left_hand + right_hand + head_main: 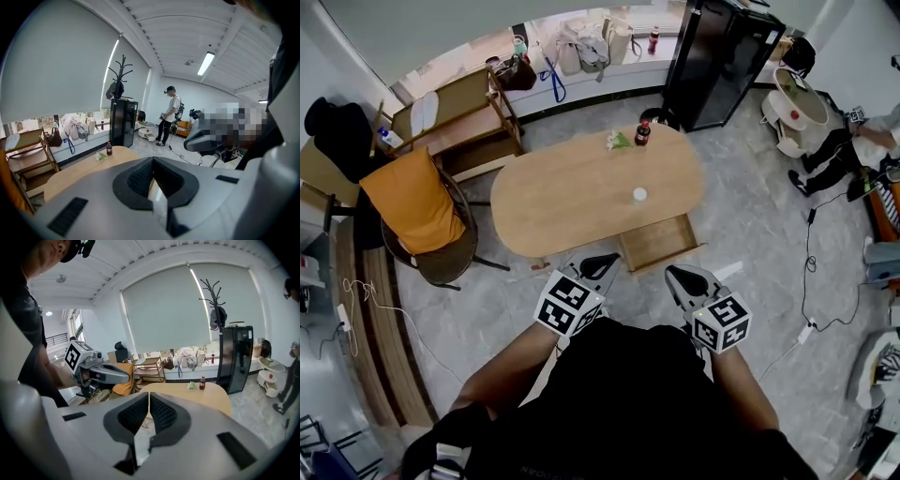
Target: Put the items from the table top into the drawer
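Observation:
An oval wooden table [581, 202] carries a small cola bottle [642, 132], a green and white packet [618, 141] and a small white round thing [639, 195]. Its drawer [661, 244] stands pulled out at the near right. Both grippers hover short of the table's near edge. My left gripper [603, 262] is shut and empty, left of the drawer. My right gripper [676, 276] is shut and empty, just before the drawer. The left gripper view shows the bottle [108, 148] and packet [100, 156] far beyond the shut left gripper [152, 161]. The right gripper view shows the bottle [202, 382] far past the shut right gripper [148, 400].
A chair with an orange cushion [412, 202] stands left of the table, with wooden shelves [459, 122] behind it. A black cabinet [717, 56] and a white round side table [797, 103] stand at the back right. A person [862, 141] sits at the right; cables [811, 272] cross the floor.

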Tool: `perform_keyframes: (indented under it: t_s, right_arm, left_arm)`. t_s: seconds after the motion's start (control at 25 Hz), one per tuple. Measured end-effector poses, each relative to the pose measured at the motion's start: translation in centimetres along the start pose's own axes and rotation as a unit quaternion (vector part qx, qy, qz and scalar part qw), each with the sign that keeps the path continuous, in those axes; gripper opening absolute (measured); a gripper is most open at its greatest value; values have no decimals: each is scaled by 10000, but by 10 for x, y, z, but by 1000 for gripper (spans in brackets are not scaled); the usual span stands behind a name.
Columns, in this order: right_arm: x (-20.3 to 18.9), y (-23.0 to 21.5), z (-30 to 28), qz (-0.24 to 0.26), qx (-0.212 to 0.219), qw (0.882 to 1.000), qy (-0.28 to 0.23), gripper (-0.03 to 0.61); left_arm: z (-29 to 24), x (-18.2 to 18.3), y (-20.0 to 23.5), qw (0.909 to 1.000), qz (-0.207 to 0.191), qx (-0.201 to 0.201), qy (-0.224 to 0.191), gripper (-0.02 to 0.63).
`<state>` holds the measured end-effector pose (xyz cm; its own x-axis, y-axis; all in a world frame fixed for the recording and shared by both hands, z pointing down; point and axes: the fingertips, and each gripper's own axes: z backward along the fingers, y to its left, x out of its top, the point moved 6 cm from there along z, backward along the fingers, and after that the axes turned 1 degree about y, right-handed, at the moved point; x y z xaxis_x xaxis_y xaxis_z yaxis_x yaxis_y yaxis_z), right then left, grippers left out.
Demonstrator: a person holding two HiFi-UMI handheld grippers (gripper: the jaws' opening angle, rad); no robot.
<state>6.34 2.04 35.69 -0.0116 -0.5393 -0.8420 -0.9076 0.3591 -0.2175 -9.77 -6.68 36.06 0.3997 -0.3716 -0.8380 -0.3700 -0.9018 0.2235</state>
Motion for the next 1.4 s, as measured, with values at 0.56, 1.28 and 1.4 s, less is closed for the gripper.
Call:
perform_keyframes:
  t_s: [0.56,1.28,1.4]
  right_arm:
    - [-23,-113,-126,906,571,9837,1444,5]
    - [-154,-311,-361,1849,1072,9137,3456,224]
    - [-164,-323,-396,1998,1129,9061,3555,250]
  left_arm:
    - [-59,-10,62,9920,841,881,342,2]
    - [-162,-37,84,9396,2321,2269,1085,2]
    - [-175,-50,83,9304,2559,2347,1173,2]
